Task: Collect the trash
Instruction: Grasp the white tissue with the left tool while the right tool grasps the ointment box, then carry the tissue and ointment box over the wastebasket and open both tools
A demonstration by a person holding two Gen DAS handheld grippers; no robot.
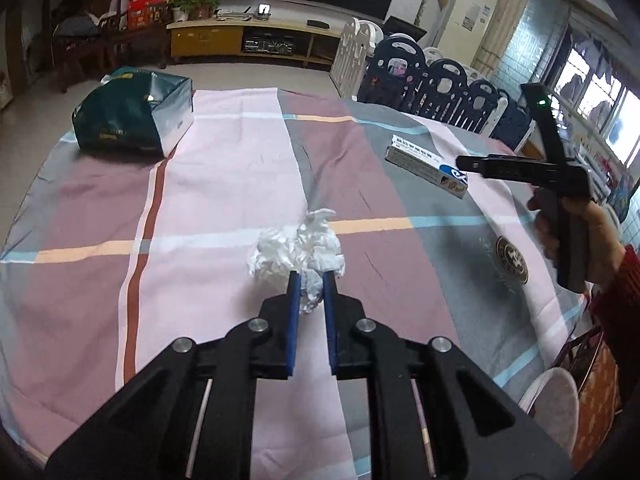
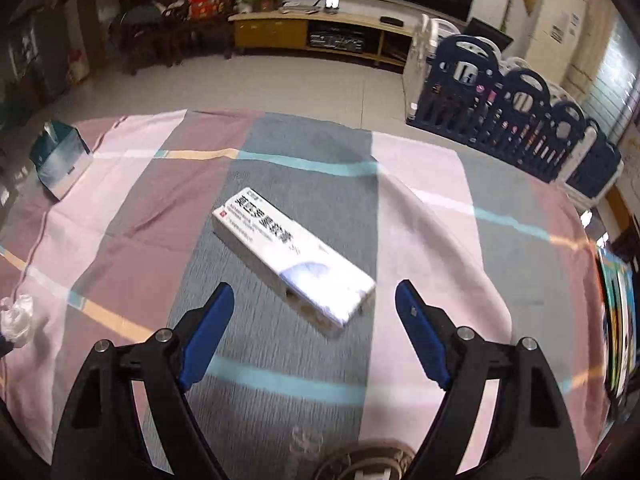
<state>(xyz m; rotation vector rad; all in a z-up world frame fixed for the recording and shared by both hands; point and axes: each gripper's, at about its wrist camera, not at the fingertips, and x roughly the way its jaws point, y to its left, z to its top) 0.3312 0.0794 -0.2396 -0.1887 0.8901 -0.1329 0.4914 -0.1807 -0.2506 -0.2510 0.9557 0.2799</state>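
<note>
Cataloguing by view, left wrist first.

Left wrist view:
- Left gripper: 2 blue-padded fingers drawn close together, clamped on the near edge of a crumpled white tissue. The pinch sits low and at the wad's near side, likely because loose paper offers no firm body to grip and has to be nipped where it bunches.
- Tissue: white, wrinkled, 2 or 3 lobes, soft and light. It lies on the striped cloth near the middle of the surface; whether it is lifted clear cannot be told.
- Dark green bag: stands open at the far left corner, well apart from the tissue. Judged the likely receptacle, kept at the edge so it stays out of the working area.
- White carton: long, flat, printed, at far right of the cloth.
- Right gripper: held by a hand in a red sleeve, its tip just beside the carton.

Right wrist view:
- Right gripper: fingers spread wide, touching nothing, poised near the carton so its narrow width can pass between them.
- Carton: white with blue patch and dark lettering, lying flat and diagonal on the grey stripe; slightly blurred.
- Tissue: glimpsed at far left edge.
- Bag: far left corner.
</note>
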